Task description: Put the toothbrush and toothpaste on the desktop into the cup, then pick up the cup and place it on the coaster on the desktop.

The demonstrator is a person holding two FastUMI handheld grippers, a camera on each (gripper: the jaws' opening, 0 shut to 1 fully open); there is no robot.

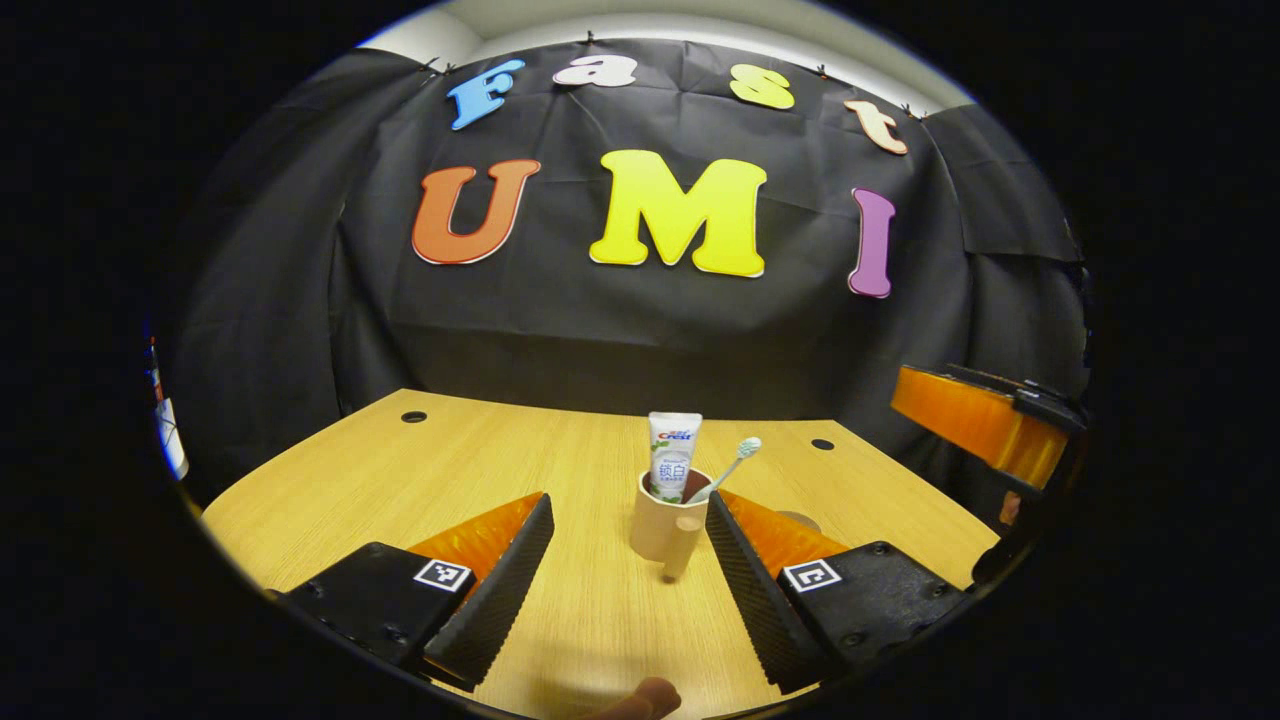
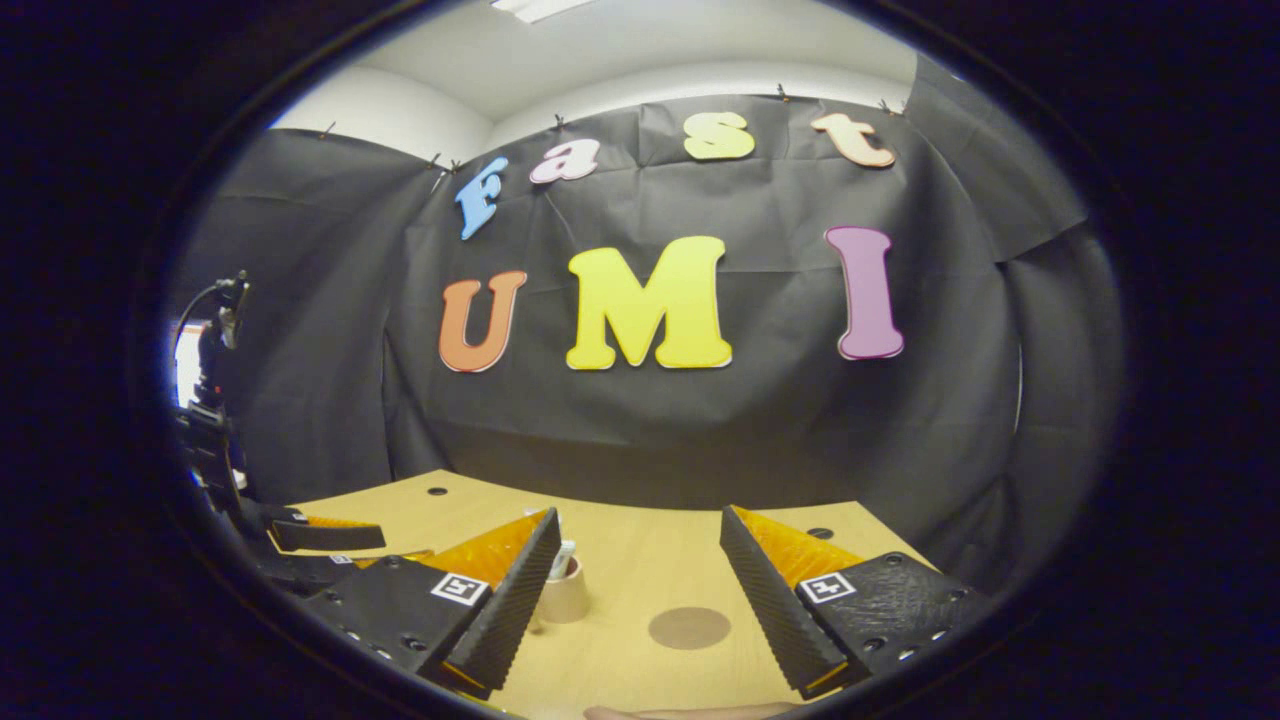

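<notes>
Left gripper (image 1: 625,560) fingers spread; right gripper (image 2: 635,590) likewise.

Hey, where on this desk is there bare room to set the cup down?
Bare wood lies left of the cup, out to the cable hole. The coaster is bare too. It is crowded at the cup, between the left gripper fingers.

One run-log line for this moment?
cup: holds toothpaste, toothbrush | coaster: bare | left gripper: open | right gripper: open

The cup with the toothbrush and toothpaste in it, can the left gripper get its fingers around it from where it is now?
Probably yes. The left gripper is open, and the cup stands upright on the desk just ahead, between its fingers, with nothing between.
</notes>
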